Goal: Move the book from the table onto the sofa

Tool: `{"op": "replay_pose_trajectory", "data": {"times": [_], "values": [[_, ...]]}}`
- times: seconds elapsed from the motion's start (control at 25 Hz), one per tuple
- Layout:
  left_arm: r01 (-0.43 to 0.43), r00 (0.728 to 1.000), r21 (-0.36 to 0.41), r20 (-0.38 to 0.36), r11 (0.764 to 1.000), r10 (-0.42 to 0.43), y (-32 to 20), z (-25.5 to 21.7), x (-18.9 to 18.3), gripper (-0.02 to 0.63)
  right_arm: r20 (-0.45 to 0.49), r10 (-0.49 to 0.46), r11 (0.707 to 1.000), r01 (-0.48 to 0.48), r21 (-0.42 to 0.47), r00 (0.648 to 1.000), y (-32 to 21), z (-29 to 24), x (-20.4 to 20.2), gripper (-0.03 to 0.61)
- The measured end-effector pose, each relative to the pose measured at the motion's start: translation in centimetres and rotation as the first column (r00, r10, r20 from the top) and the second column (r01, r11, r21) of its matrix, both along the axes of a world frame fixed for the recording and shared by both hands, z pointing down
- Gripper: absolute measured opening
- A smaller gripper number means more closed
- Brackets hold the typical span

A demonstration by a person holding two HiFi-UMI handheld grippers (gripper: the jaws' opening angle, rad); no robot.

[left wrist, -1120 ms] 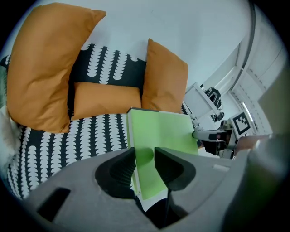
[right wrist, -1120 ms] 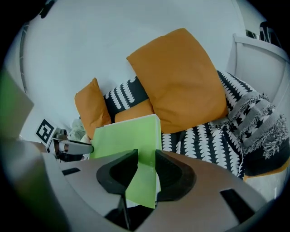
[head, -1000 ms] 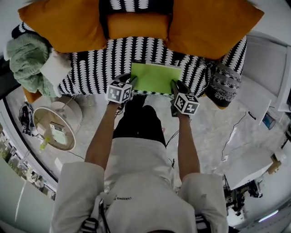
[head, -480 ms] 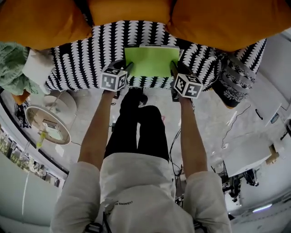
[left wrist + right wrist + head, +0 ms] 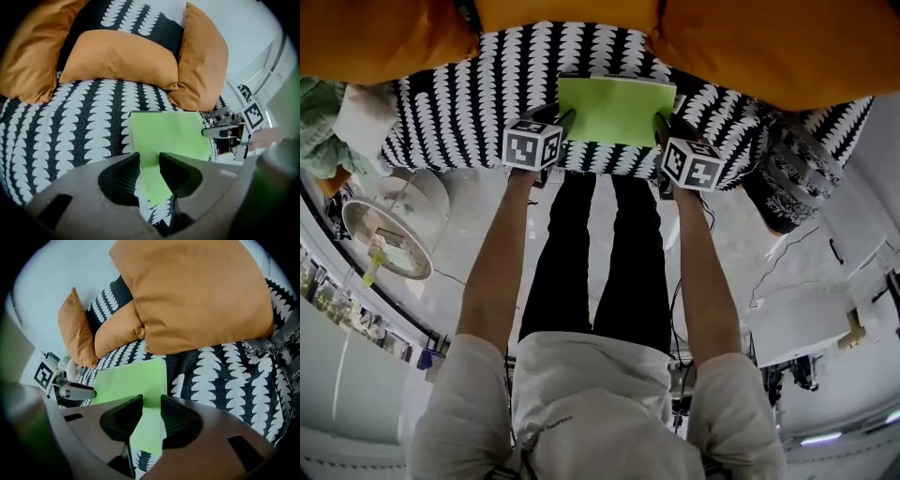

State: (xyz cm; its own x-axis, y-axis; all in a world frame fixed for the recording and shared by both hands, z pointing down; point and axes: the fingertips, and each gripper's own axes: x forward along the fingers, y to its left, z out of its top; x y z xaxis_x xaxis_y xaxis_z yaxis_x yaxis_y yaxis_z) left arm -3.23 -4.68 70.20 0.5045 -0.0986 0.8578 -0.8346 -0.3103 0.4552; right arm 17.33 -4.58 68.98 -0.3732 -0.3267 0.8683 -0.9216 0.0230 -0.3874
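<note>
A thin bright green book lies flat and low over the front part of the black-and-white patterned sofa seat. I cannot tell whether it touches the seat. My left gripper is shut on the book's left edge, and my right gripper is shut on its right edge. In the left gripper view the jaws pinch the book, with the right gripper at the far edge. In the right gripper view the jaws clamp the book, and the left gripper shows opposite.
Large orange cushions line the sofa's back, with another in the middle. A pale green blanket lies at the sofa's left end. A round side table stands on the floor to the left. The person's legs stand before the sofa.
Both grippers have sunk with the green book between them, bringing it down toward the sofa seat. The sofa now fills more of the head view's top.
</note>
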Motion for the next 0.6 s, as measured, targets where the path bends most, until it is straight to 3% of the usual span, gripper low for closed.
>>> {"op": "replay_pose_trajectory", "data": {"times": [0.32,0.6], "values": [[0.061,0.995,0.030,0.077,0.998,-0.063,0.1,0.7,1.1,0.135,0.039,-0.056,0.998,0.057,-0.023,0.998,0.1,1.9,1.1,0.118],[0.128,0.983,0.110,0.115,0.986,-0.141,0.2,0.6,1.1,0.135,0.059,-0.057,0.996,0.053,0.072,0.997,-0.1,1.5,1.0,0.121]]}}
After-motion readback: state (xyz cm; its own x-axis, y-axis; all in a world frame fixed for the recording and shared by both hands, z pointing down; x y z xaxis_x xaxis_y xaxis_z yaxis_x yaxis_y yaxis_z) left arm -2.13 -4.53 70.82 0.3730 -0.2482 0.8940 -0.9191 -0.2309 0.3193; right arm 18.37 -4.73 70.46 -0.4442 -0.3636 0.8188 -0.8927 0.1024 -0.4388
